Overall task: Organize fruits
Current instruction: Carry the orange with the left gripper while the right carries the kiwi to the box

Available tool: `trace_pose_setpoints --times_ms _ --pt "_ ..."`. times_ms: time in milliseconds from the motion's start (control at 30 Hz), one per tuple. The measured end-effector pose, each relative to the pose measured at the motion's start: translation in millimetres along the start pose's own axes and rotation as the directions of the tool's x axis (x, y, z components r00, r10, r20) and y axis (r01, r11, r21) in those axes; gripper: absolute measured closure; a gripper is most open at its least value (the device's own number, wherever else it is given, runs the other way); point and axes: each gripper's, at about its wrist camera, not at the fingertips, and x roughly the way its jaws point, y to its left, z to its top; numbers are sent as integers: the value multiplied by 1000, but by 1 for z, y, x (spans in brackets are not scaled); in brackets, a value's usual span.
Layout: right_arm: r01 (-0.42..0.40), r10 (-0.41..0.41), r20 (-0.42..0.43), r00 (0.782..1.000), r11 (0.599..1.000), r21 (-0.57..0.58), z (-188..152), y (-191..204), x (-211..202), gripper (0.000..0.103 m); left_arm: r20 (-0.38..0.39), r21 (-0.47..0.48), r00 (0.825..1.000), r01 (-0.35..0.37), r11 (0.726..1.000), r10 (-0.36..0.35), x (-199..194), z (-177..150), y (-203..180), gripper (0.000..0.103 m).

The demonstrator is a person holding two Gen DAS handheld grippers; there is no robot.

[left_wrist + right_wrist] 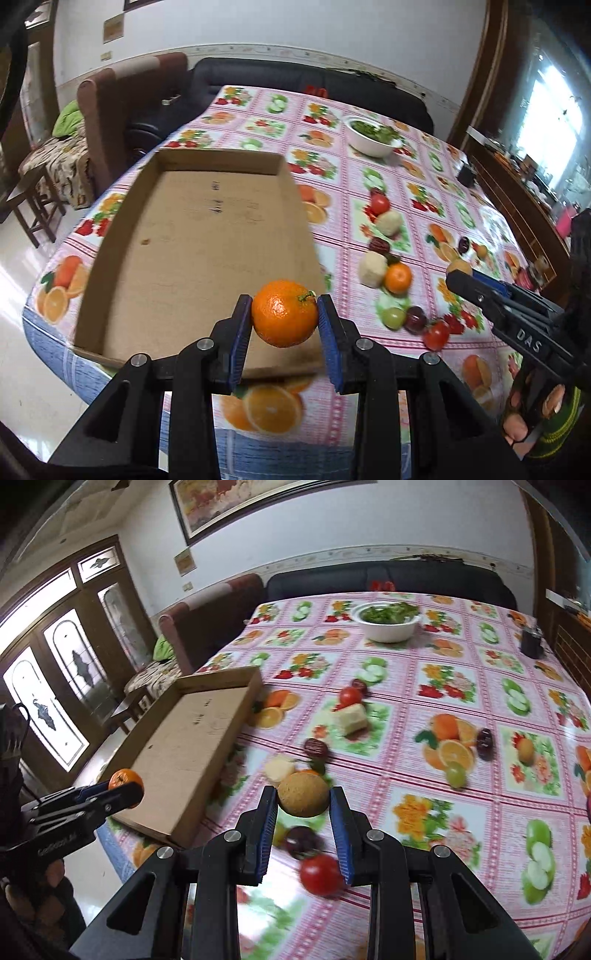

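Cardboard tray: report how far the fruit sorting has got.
Done: nothing; the cardboard tray holds no fruit. In hand: the left gripper clamps an orange at the tray's near edge, and the right gripper grips a tan round fruit. Left: tomatoes, a second orange and other pieces on the tablecloth.

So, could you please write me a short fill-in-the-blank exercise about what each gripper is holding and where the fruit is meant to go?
1. The left gripper holds an ____ between its jaws.
2. The right gripper is shut on a round ____ fruit.
3. The cardboard tray has ____ fruit in it.
4. The white bowl at the far end holds something ____.

Missing words: orange; tan; no; green
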Motion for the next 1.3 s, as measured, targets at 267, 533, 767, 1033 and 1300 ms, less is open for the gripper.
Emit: trace_pose_setpoints --times_ms 267,533,767,1033,1300 --pt "-81 80 -19 997 994 -76 16 46 19 74 22 -44 997 -67 997 68 0 12 33 70" --pt "-162 153 -69 986 973 -163 22 93 41 74 9 -100 993 -113 989 114 7 17 66 70" --pt "-217 193 -120 974 948 -234 21 129 60 74 -29 -130 990 -141 982 138 18 16 82 70" --pt "-257 201 -227 953 932 -257 9 147 97 74 -92 -115 984 -165 980 155 40 14 83 70" --pt "-272 192 -298 935 928 -255 5 148 123 73 -169 -109 971 -187 976 167 61 8 85 69"
